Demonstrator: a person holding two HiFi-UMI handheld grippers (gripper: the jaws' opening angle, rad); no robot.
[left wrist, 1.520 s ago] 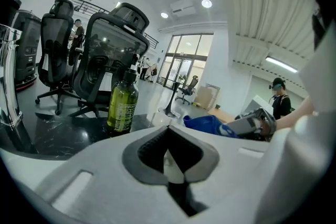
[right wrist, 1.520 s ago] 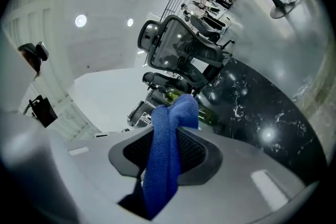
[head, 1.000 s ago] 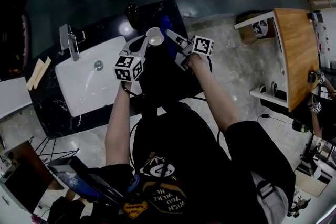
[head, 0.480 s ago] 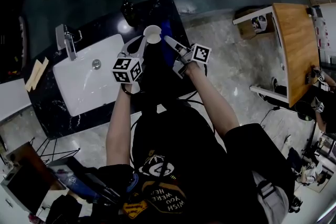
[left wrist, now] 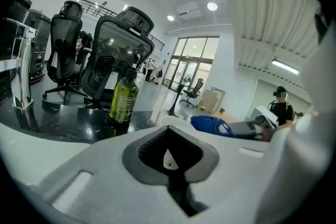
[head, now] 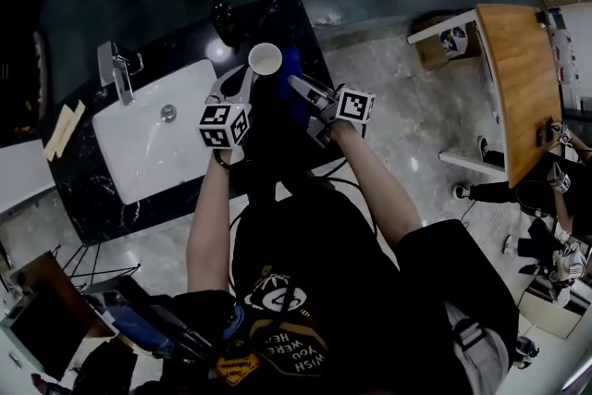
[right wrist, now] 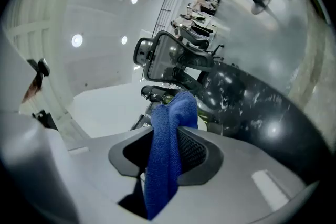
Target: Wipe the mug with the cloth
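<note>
A white mug (head: pixel 265 58) stands upright on the black counter (head: pixel 277 139), near its far edge. My left gripper (head: pixel 245 77) reaches it from the near left. Its jaws look shut, with a white sliver that looks like the mug's handle between them. In the left gripper view the mug's rim (left wrist: pixel 170 120) shows just past the left gripper (left wrist: pixel 168 134). My right gripper (head: pixel 298 84) is shut on a blue cloth (head: pixel 294 62), just right of the mug and apart from it. The cloth (right wrist: pixel 168 149) hangs folded through the right gripper (right wrist: pixel 170 134).
A white sink (head: pixel 148 143) with a chrome faucet (head: pixel 116 69) lies to the left in the counter. A green bottle (left wrist: pixel 123 99) stands behind the mug. Office chairs (left wrist: pixel 118 52) stand beyond the counter. A wooden table (head: pixel 518 79) is far to the right.
The mug has shifted slightly toward the counter's far edge. The right gripper with the cloth has drawn back a little from the mug. The left gripper's cube has come slightly nearer to me.
</note>
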